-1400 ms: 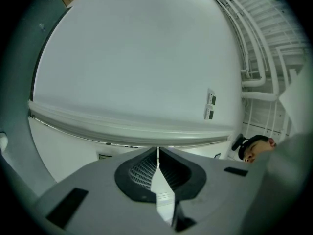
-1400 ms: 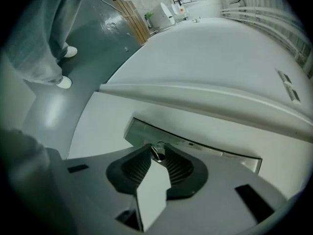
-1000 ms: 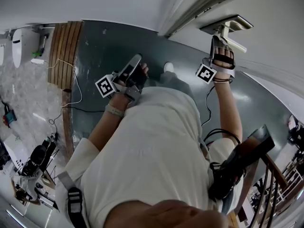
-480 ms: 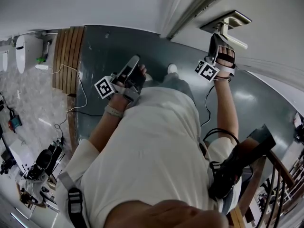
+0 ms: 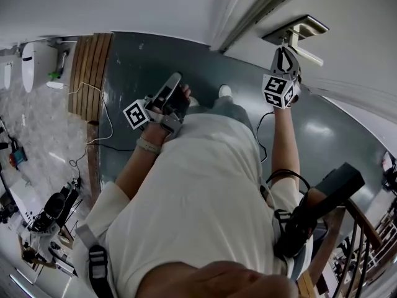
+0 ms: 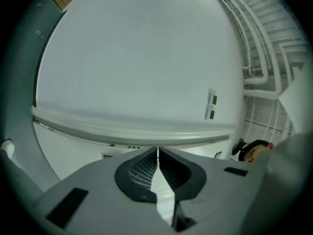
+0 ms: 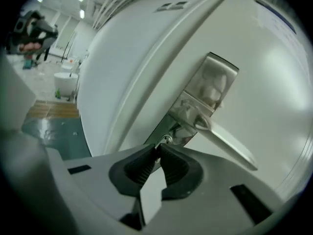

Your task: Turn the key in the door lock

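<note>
Key (image 7: 167, 140) sits in the lock, low on the metal lock plate (image 7: 213, 84) of the white door (image 7: 274, 72). In the right gripper view it lies just below-left of where the handle (image 7: 229, 142) joins the plate. Only a small shiny bit shows past the tips, so it's prob. the key's head; the rest is hidden.

Right gripper (image 7: 159, 149) is clamped on it. Its jaws have just been closing and now stand narrow, w/ the black pads pinching that metal bit between the tips. The handle sticks out to the right in that view, lever slanting down, and the gripper doesn't touch it. In head view this gripper reaches up to the plate on an outstretched arm, and the right marker cube (image 5: 277, 90) faces the camera.

Left gripper (image 6: 157, 153) has its pads together w/ nothing between them, just a thin slit of light. It points at a plain white wall (image 6: 137, 58) w/ a ledge (image 6: 132, 129) running across. In head view it is held close to the person's chest, well apart from the door, w/ the left marker cube (image 5: 137, 113) on its near end.

The person wears a white shirt (image 5: 198, 197). Below is a dark green floor (image 5: 155, 54), w/ wooden boards (image 5: 87, 67) along its left edge.
</note>
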The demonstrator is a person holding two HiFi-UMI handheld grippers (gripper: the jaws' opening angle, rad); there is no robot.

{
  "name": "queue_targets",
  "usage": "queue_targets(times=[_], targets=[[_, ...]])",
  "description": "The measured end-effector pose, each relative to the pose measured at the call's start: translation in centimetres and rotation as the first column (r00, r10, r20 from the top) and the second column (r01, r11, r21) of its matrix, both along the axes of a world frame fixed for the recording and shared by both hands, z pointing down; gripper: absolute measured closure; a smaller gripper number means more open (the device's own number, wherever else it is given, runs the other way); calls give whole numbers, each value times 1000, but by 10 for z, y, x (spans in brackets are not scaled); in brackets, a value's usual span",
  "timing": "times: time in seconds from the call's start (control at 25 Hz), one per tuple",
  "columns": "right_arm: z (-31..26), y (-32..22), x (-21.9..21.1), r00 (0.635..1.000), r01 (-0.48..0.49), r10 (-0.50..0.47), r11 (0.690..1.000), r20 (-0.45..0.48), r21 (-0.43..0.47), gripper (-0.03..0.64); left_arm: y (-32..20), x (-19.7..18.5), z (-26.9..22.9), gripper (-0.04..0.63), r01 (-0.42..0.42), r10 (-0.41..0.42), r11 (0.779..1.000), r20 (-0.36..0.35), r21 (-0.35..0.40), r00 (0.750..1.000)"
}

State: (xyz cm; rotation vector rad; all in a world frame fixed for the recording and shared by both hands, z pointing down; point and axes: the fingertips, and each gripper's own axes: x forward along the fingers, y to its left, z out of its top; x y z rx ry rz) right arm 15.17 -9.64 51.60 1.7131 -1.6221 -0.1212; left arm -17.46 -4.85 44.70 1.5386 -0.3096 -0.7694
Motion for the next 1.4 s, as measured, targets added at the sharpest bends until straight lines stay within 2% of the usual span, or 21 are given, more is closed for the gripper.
queue_targets(times=[0.16,0.28,0.4,0.56,0.68,0.8,1.0,1.2,1.32,1.4], targets=[[-3,-1,2,988,-41,36,999,153,28,566,-1,1,-3,586,2,-3,1000,5,4,1000],[-2,0,6,938,-88,64,995,339,56,566,-1,3,-2,586,4,-4,1000,11,5,1000],[0,1,9,847,-141,82,987,525,72,566,-2,5,-4,586,1,-1,1000,18,13,1000],[-2,1,13,685,-202,80,976,725,83,566,-4,9,-6,586,-1,1,1000,27,20,1000],[-3,0,15,529,-245,69,967,846,75,566,-5,12,-8,586,-3,2,1000,31,22,1000],[-3,0,16,318,-286,36,956,947,60,566,-6,16,-7,586,-2,2,1000,37,19,999],[-6,1,25,20,-335,-20,942,1000,25,566,-6,31,-13,586,0,-1,1000,45,19,999],[3,0,39,-325,-389,-61,918,944,-74,568,-14,53,-14,586,2,-3,1000,54,16,999],[8,3,29,-497,-401,-116,909,860,-110,568,-12,47,-10,586,-3,2,1000,57,10,998],[11,4,27,-595,-404,-155,906,789,-126,566,-11,48,-9,586,1,-1,1000,57,5,998]])
